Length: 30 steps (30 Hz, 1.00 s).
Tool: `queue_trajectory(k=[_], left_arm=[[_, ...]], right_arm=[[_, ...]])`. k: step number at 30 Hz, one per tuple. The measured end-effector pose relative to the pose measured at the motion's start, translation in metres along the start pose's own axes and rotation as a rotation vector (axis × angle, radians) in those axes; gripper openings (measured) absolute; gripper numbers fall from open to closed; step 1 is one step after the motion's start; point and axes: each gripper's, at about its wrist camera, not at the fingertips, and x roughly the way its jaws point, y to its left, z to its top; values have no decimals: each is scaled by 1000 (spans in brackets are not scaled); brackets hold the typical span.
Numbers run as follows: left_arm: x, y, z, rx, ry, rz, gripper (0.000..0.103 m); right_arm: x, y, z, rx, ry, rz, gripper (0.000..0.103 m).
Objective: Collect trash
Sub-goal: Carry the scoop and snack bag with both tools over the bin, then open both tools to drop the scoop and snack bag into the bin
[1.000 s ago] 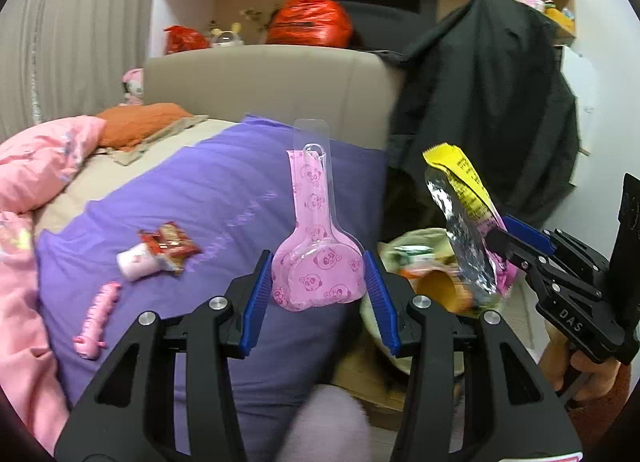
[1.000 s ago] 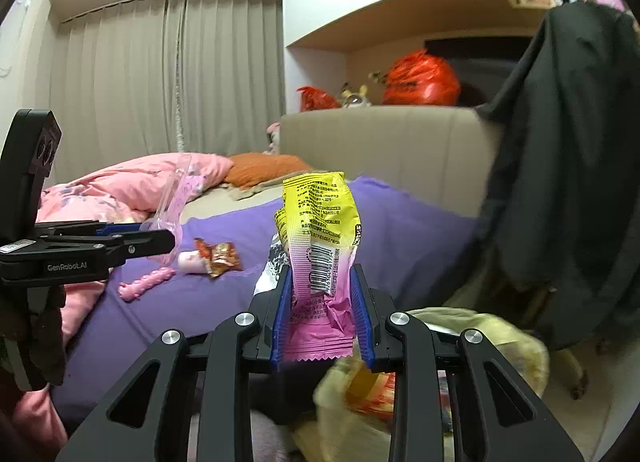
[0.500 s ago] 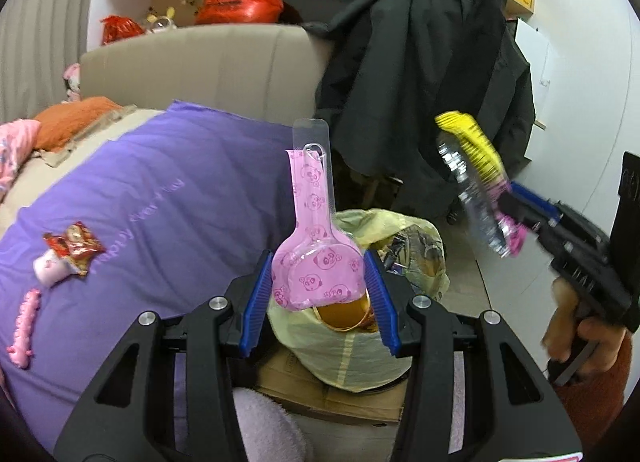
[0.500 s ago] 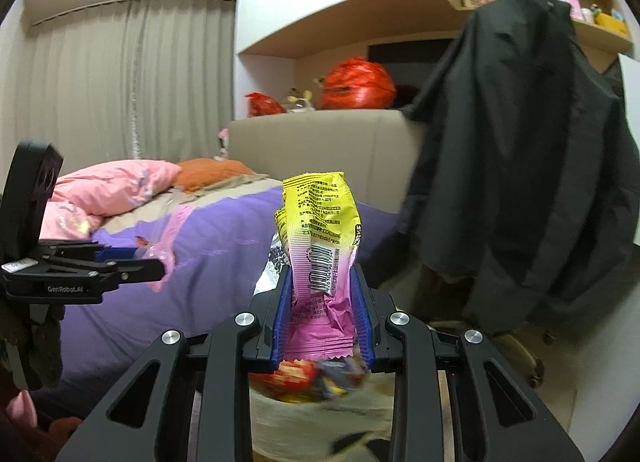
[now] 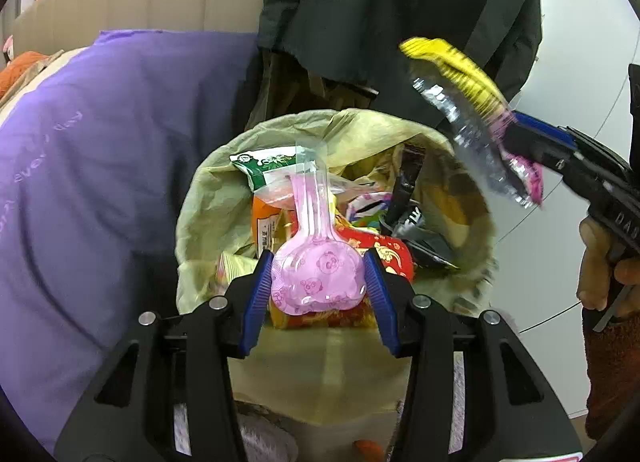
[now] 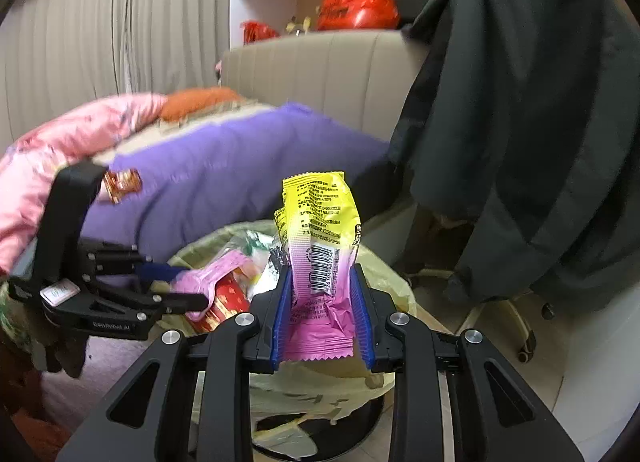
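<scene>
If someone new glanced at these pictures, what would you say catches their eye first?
Probably the bright pink plastic package clamped in the left gripper, poised right over the open mouth of the yellowish trash bag, which is crammed with wrappers. Next, the yellow-and-pink snack wrapper standing upright in the right gripper, with the purple blanket and dark hanging coat behind.

- A home bedroom; a bed (image 6: 224, 166) with a purple cover fills the left
- Padded beige headboard (image 6: 320, 70) behind it; pink quilt (image 6: 68, 150) on it
- Dark coat (image 6: 520, 122) hanging beside it; lined trash bin (image 5: 200, 222) at its edge
</scene>
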Motion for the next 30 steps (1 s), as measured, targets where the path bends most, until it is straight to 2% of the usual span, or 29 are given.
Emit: queue_trajectory(k=[10,17,30], left_arm=[[22,-4,6,62,34,26,44],[20,6,6,59,24,61,44],[17,16,7,15,12,52,44]], right_arm=[[67,7,0,-37,119,40,28],[81,19,-7,-64,158,47,28],[77,27,-8,-66,173,32,28]])
